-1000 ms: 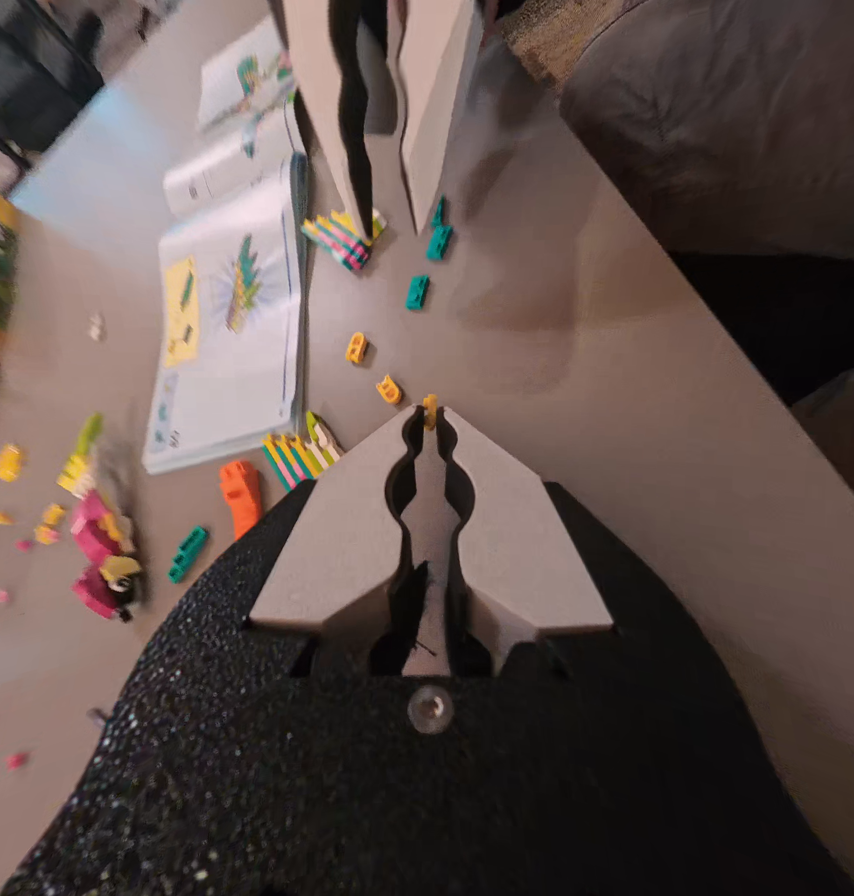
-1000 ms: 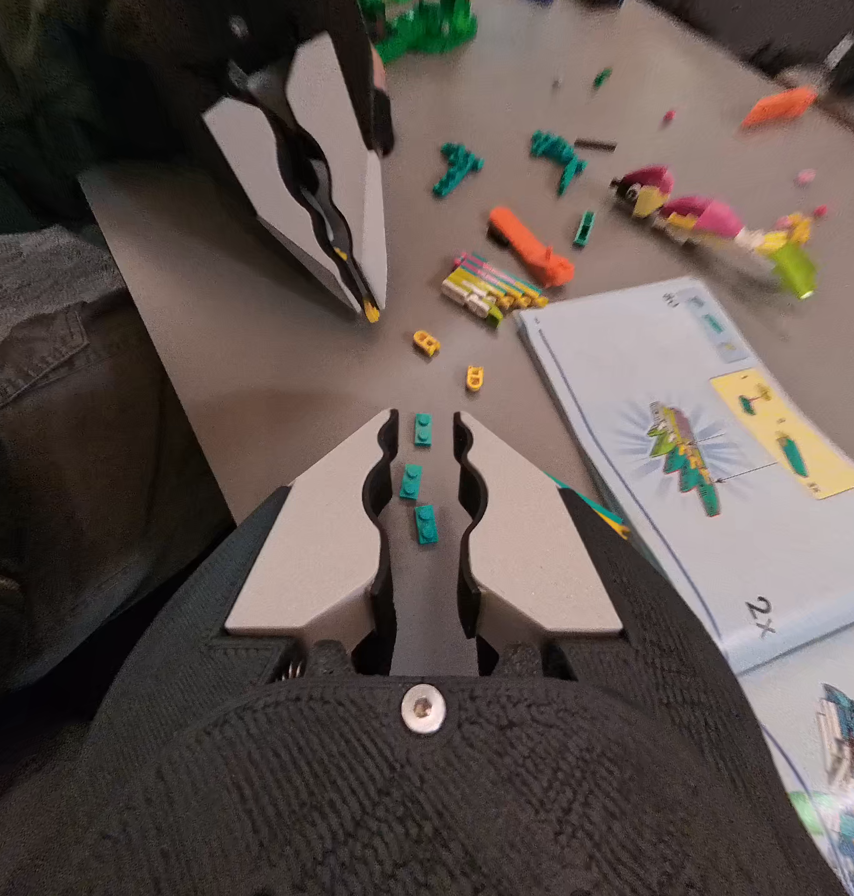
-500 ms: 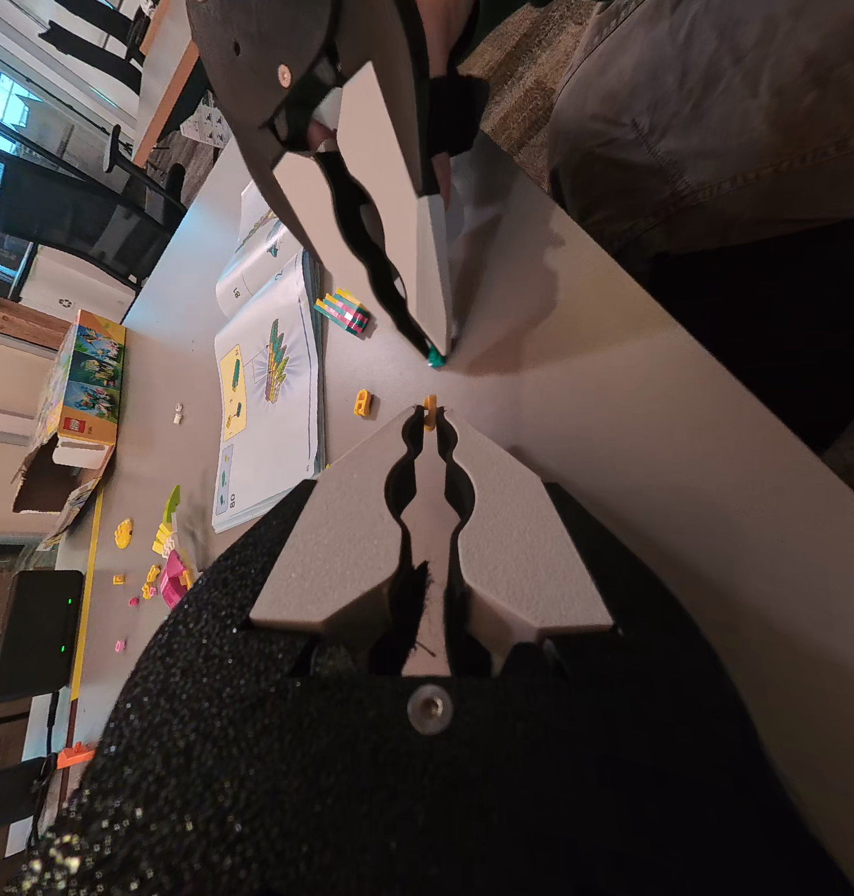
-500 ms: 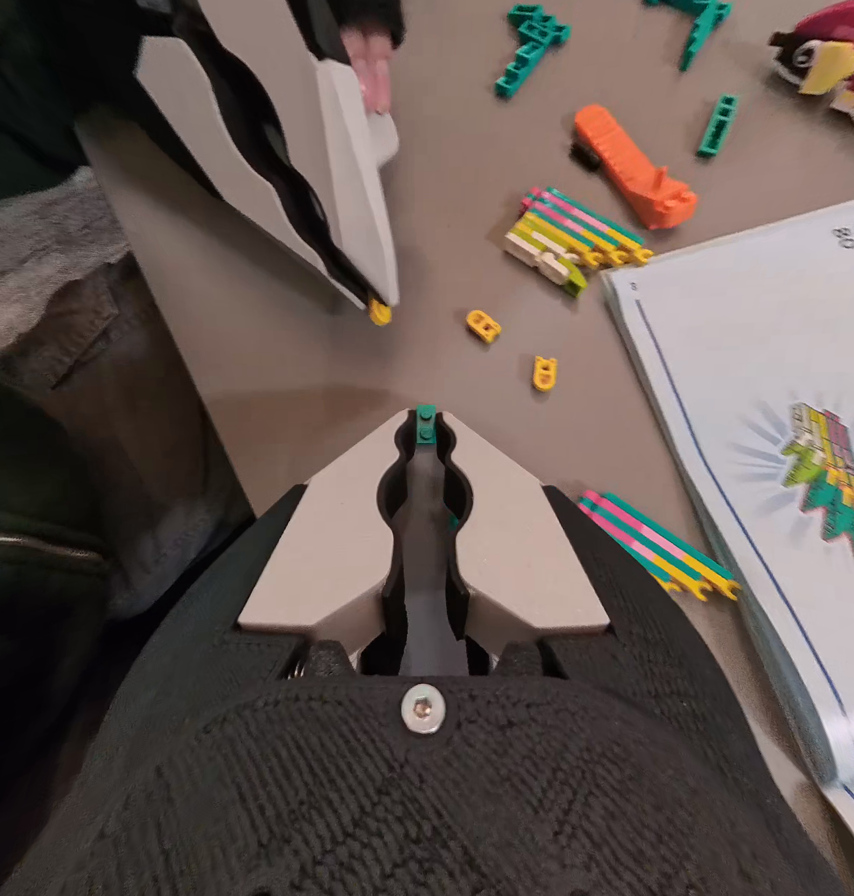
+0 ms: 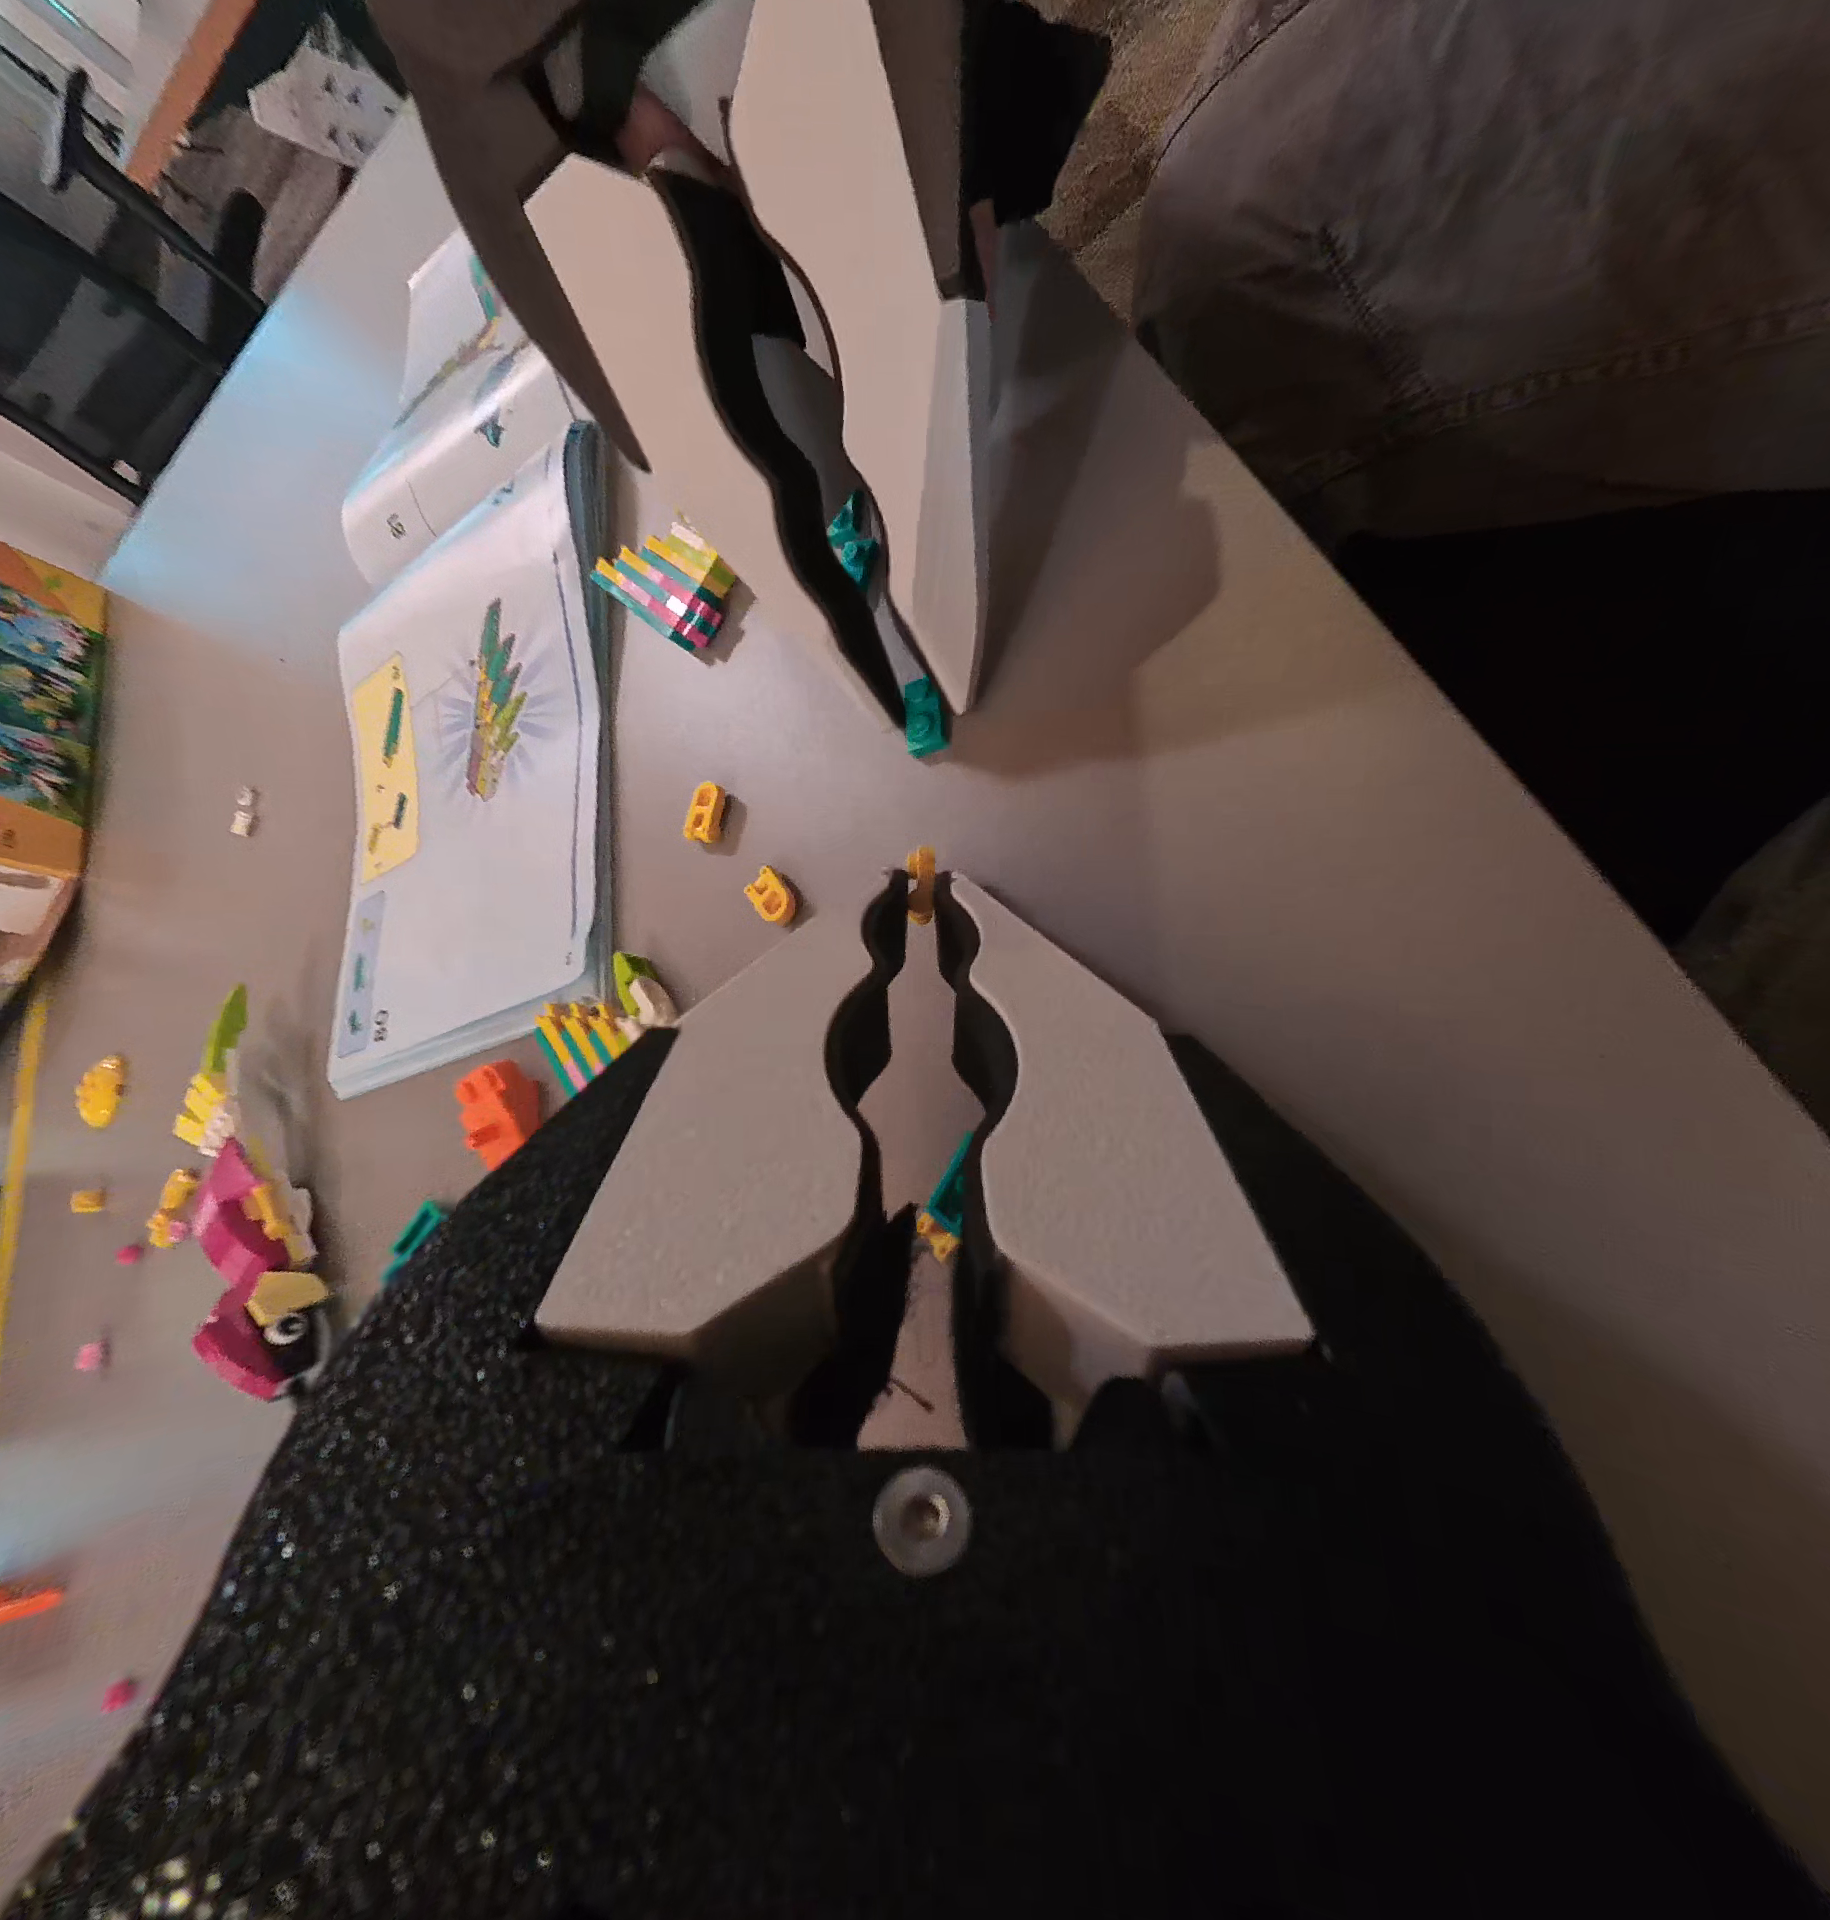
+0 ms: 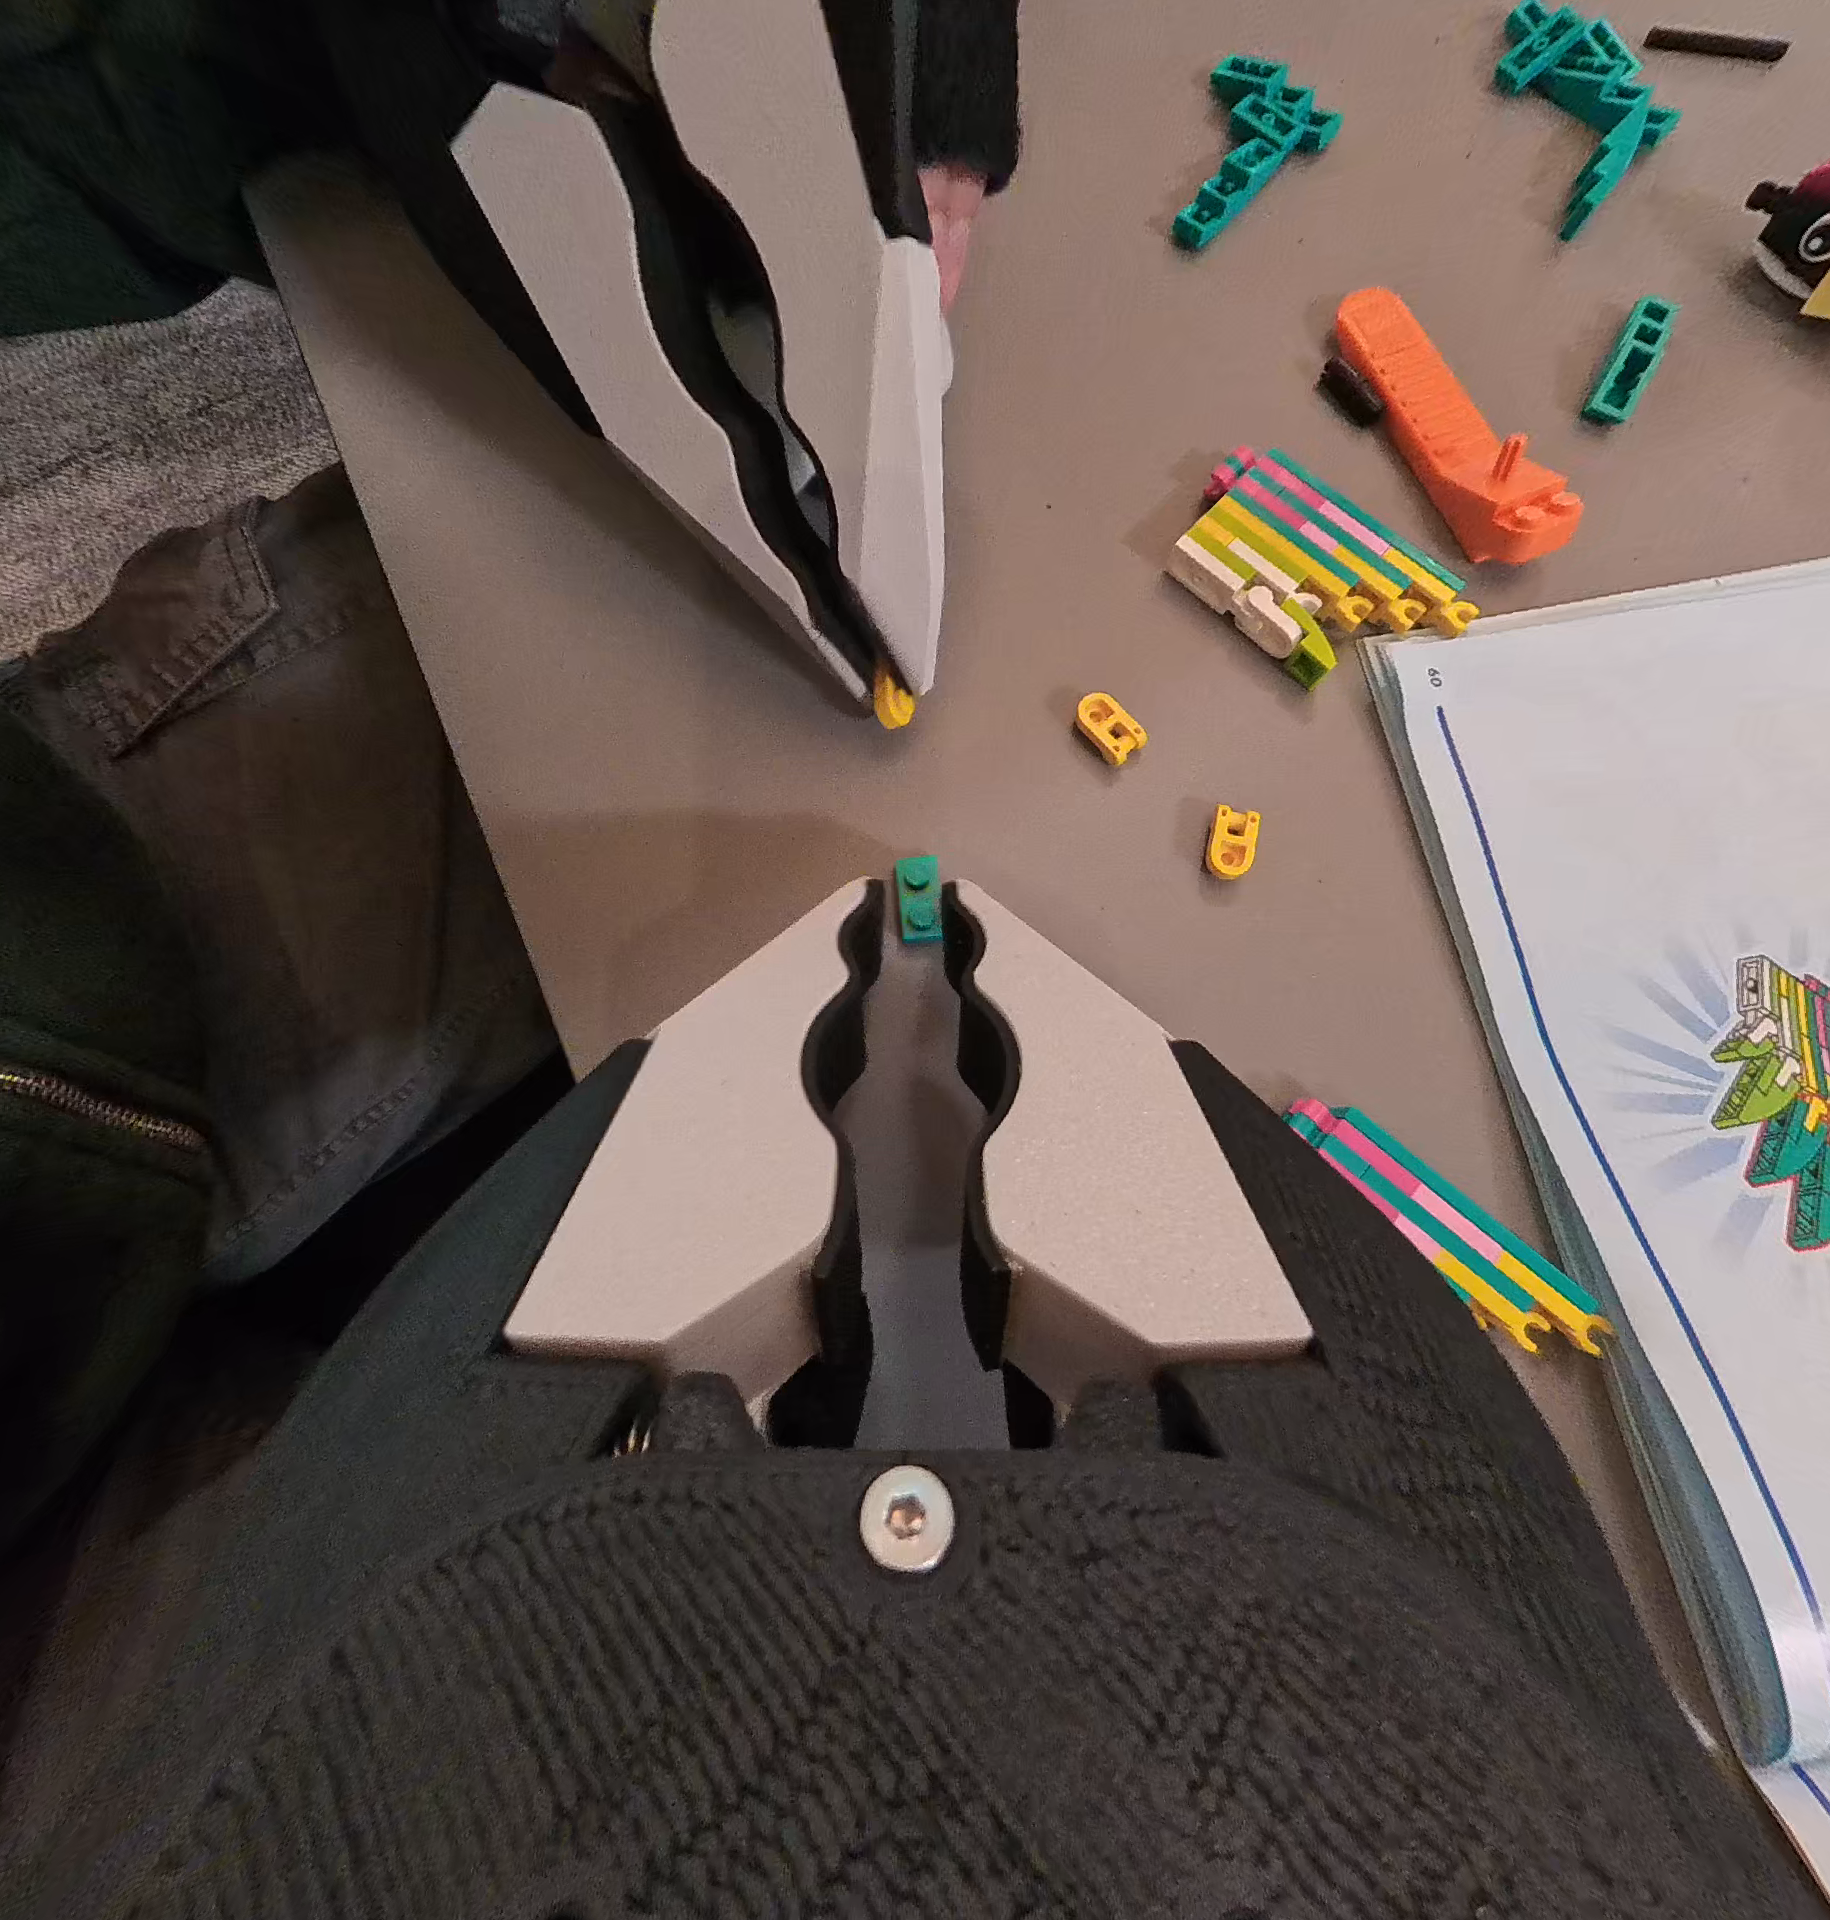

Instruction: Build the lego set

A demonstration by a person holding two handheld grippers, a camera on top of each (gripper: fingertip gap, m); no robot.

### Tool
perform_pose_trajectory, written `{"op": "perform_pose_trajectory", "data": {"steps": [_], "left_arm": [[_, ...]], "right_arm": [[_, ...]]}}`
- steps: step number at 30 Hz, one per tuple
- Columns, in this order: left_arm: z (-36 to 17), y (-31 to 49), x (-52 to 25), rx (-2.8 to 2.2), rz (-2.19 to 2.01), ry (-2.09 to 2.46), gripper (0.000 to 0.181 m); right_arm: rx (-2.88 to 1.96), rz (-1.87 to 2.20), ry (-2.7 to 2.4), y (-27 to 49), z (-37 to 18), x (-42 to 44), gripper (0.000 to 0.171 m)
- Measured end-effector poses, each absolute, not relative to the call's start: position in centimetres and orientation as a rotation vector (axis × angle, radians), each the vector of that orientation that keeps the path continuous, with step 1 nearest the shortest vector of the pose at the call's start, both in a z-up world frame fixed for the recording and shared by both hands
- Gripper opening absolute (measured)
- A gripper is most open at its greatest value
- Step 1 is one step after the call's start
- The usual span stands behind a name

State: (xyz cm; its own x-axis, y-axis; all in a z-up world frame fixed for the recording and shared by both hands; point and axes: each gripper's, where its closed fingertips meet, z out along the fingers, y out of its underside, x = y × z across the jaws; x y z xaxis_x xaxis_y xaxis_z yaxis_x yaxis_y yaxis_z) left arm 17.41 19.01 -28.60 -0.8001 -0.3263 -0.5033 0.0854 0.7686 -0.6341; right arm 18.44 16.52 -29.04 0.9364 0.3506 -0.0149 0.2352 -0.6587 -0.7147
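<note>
Lego parts are in both grips: my right gripper (image 6: 919,902) is clamped on a teal plate (image 6: 917,900), its long axis running forward along the fingers, studs up. My left gripper (image 5: 922,885) is closed on a small yellow clip (image 5: 921,883). Both parts are held above the table (image 6: 1046,343), tips facing each other and near, not touching. Mating them looks like the next move.

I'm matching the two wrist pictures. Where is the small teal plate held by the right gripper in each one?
Left wrist view: teal plate above centre, at the far gripper's tips.
Right wrist view: centre, pinched in its own fingertips.
Shared landmark: two loose yellow clips on the table.
</note>
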Motion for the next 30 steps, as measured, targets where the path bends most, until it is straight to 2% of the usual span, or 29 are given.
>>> {"op": "perform_pose_trajectory", "data": {"steps": [9, 14, 21, 26, 28, 30], "left_arm": [[-28.5, 19.0, 17.4, -0.395, -1.036, 2.417, 0.019], [-26.9, 18.3, 17.6, -0.327, -1.077, 2.304, 0.034], [-25.9, 16.3, 15.9, 0.078, -0.958, 2.145, 0.022], [-25.3, 16.2, 15.7, 0.154, -0.920, 2.074, 0.004], [-25.4, 16.4, 16.1, 0.102, -0.909, 2.093, 0.003], [-25.3, 16.8, 16.6, 0.010, -0.929, 2.110, 0.002]], "right_arm": [[-2.308, 0.231, -0.412, 16.5, -29.0, 18.3, 0.006], [-2.230, 0.276, -0.401, 17.1, -27.4, 17.4, 0.006], [-2.108, 0.504, -0.377, 17.1, -25.3, 15.2, 0.006], [-2.092, 0.545, -0.368, 17.0, -25.2, 14.9, 0.006], [-2.086, 0.502, -0.367, 17.2, -25.2, 15.3, 0.006], [-2.061, 0.413, -0.368, 17.5, -24.9, 16.0, 0.017]]}}
